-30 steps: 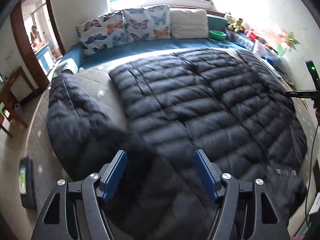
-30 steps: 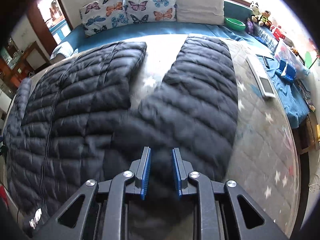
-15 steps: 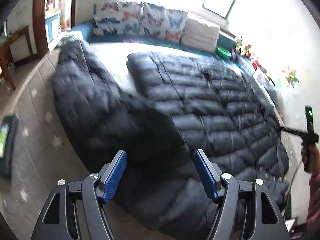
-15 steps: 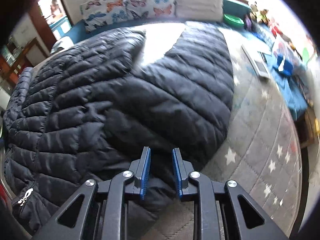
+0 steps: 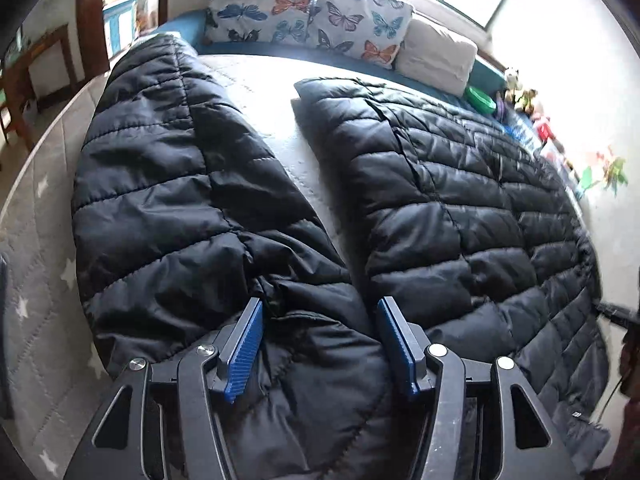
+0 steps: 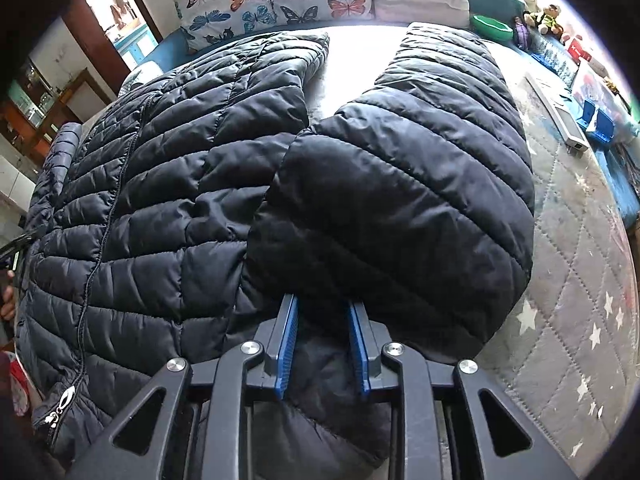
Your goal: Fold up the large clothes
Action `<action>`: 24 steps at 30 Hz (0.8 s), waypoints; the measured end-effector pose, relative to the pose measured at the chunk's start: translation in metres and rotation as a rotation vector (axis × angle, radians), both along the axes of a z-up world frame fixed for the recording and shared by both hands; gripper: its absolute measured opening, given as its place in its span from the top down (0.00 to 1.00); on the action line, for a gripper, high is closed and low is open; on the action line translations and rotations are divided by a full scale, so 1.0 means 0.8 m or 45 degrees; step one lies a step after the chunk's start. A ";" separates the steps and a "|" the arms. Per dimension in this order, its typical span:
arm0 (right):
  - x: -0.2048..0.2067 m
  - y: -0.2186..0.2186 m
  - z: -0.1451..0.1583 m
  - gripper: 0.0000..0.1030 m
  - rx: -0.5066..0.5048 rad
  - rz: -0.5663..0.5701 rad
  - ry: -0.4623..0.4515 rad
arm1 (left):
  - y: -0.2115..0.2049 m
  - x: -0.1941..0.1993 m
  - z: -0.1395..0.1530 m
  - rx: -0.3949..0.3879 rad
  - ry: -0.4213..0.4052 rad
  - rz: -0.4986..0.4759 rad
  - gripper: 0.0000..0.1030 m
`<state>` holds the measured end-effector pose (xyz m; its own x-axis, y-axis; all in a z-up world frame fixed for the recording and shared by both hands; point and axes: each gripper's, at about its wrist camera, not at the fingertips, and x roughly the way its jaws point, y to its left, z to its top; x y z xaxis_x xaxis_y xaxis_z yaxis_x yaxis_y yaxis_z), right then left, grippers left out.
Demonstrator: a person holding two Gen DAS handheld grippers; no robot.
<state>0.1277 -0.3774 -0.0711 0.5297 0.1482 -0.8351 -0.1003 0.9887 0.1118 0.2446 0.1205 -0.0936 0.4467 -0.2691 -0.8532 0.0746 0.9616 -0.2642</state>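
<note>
Barely begun, the black quilted puffer jacket (image 5: pixel 460 208) lies unfolded, sleeves splayed, left tongs (image 5: pixel 318 344) closing around fabric lower centre, right tongs (image 6: pixel 322 344) opening off theirs.

Behind your work you have two butterfly-print pillows (image 5: pixel 312 20) against the far edge, a plain white pillow (image 5: pixel 438 58) just beside them, a green bowl (image 6: pixel 492 26) near your soft toys (image 6: pixel 542 14), a star-patterned quilted cover (image 6: pixel 580 280), a white flat device (image 6: pixel 562 118) on it, a wooden doorway (image 6: pixel 104 28).

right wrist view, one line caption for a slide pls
Right gripper, jaws opening, straddles the black puffer jacket at its sleeve.
</note>
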 end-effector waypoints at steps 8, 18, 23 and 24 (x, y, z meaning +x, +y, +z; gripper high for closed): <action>-0.007 0.008 0.001 0.72 -0.038 -0.016 -0.007 | -0.019 -0.058 0.048 0.080 -0.139 -0.077 0.41; -0.093 0.073 0.040 0.71 -0.037 0.156 -0.164 | -0.085 -0.192 0.063 0.074 -0.194 -0.345 0.40; -0.134 0.119 0.026 0.62 -0.016 0.366 -0.130 | -0.066 -0.194 0.060 0.083 -0.168 -0.257 0.40; -0.139 0.125 0.020 0.55 -0.007 0.391 -0.113 | -0.050 -0.183 0.064 0.068 -0.167 -0.204 0.40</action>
